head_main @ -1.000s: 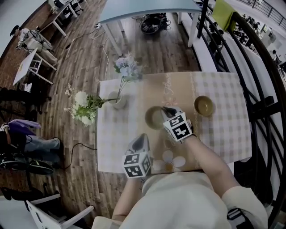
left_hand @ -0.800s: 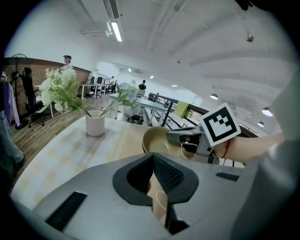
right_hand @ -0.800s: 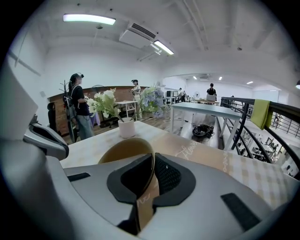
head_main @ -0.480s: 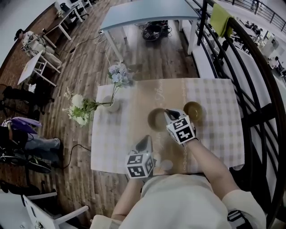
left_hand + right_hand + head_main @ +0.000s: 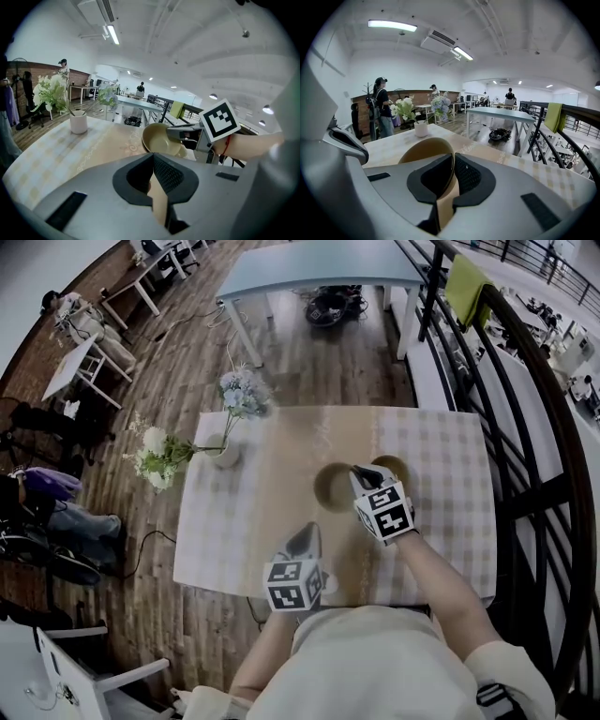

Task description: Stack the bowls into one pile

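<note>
Pinching a tan bowl [image 5: 332, 488], right tongs [image 5: 360, 472] hover (left tongs [image 5: 303, 536] pressed together).

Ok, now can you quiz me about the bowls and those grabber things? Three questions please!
1. True or false: the right gripper is shut on the rim of the tan round bowl.
2. Pick one: what stands in the white cylindrical vase? A) flowers B) spoons C) nothing
3. Fill the gap: the left gripper has its jaws together and holds ____.

Key: 1 true. 2 A. 3 nothing.
</note>
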`<state>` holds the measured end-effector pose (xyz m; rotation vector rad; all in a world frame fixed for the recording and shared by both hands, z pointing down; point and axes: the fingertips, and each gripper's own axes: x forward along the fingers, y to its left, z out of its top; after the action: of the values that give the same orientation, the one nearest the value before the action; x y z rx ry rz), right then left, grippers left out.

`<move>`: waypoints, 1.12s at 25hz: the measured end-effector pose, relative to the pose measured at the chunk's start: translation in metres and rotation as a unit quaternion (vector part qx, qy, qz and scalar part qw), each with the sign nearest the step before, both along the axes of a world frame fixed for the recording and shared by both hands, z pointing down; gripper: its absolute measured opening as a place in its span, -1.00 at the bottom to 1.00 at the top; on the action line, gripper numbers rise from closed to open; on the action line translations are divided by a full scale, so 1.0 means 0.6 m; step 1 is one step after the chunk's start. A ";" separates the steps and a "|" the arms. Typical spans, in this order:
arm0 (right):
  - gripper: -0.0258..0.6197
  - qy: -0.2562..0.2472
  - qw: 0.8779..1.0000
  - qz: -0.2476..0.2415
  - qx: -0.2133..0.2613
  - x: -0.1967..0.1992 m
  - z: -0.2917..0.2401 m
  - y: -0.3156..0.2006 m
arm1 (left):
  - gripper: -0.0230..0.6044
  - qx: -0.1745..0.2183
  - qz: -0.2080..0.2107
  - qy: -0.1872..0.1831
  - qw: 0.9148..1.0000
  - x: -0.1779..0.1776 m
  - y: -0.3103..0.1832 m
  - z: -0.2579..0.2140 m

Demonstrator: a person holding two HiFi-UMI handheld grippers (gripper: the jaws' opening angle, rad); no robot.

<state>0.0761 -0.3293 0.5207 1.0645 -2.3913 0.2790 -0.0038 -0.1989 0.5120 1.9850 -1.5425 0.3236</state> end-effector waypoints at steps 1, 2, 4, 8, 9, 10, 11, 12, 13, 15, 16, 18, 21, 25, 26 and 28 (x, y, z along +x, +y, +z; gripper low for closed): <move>-0.87 -0.001 1.000 0.001 0.001 0.009 0.000 -0.002 | -0.91 -0.001 0.000 -0.001 1.000 0.008 0.000 0.003; -0.87 -0.002 1.000 0.002 0.002 0.017 0.000 -0.004 | -0.91 -0.002 0.000 -0.001 1.000 0.015 0.000 0.005; -0.87 -0.004 1.000 0.004 0.005 0.030 0.000 -0.008 | -0.91 -0.003 -0.001 -0.002 1.000 0.026 0.000 0.010; -0.87 -0.004 1.000 0.009 0.002 0.065 -0.001 -0.015 | -0.91 -0.009 -0.004 -0.001 1.000 0.054 0.001 0.014; -0.87 -0.004 1.000 0.011 0.001 0.080 0.001 -0.018 | -0.91 -0.011 -0.004 -0.001 1.000 0.066 0.000 0.016; -0.87 -0.004 1.000 0.012 0.000 0.095 0.003 -0.024 | -0.91 -0.013 -0.005 -0.002 1.000 0.078 -0.002 0.018; -0.87 -0.004 1.000 0.014 -0.001 0.108 0.006 -0.030 | -0.91 -0.015 -0.006 -0.003 1.000 0.089 -0.006 0.022; -0.87 -0.005 1.000 0.014 -0.002 0.117 0.011 -0.038 | -0.91 -0.016 -0.007 -0.004 1.000 0.097 -0.010 0.026; -0.87 -0.005 1.000 0.015 -0.002 0.121 0.016 -0.044 | -0.91 -0.017 -0.008 -0.004 1.000 0.100 -0.013 0.030; -0.87 -0.004 1.000 0.017 -0.004 0.122 0.023 -0.049 | -0.91 -0.019 -0.008 -0.005 1.000 0.100 -0.014 0.036; -0.87 -0.003 1.000 0.019 -0.006 0.123 0.025 -0.048 | -0.91 -0.020 -0.007 -0.005 1.000 0.099 -0.011 0.036; -0.87 0.000 1.000 0.021 -0.010 0.127 0.029 -0.044 | -0.91 -0.023 -0.008 -0.004 1.000 0.101 -0.004 0.034; -0.87 -0.004 1.000 0.023 -0.018 0.136 0.038 -0.046 | -0.91 -0.028 -0.011 -0.004 1.000 0.109 0.000 0.037; -0.87 -0.012 0.999 0.028 -0.022 0.152 0.046 -0.055 | -0.91 -0.030 -0.013 -0.005 0.999 0.124 -0.001 0.046; -0.87 -0.012 0.999 0.029 -0.023 0.156 0.048 -0.058 | -0.91 -0.031 -0.014 -0.005 0.999 0.127 -0.002 0.048; -0.87 -0.010 0.999 0.030 -0.025 0.162 0.052 -0.061 | -0.91 -0.032 -0.016 -0.005 0.999 0.132 -0.002 0.050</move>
<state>0.1732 -0.3657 0.5521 1.1161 -2.3599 0.3692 0.0751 -0.1999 0.5418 1.9095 -1.5498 0.3652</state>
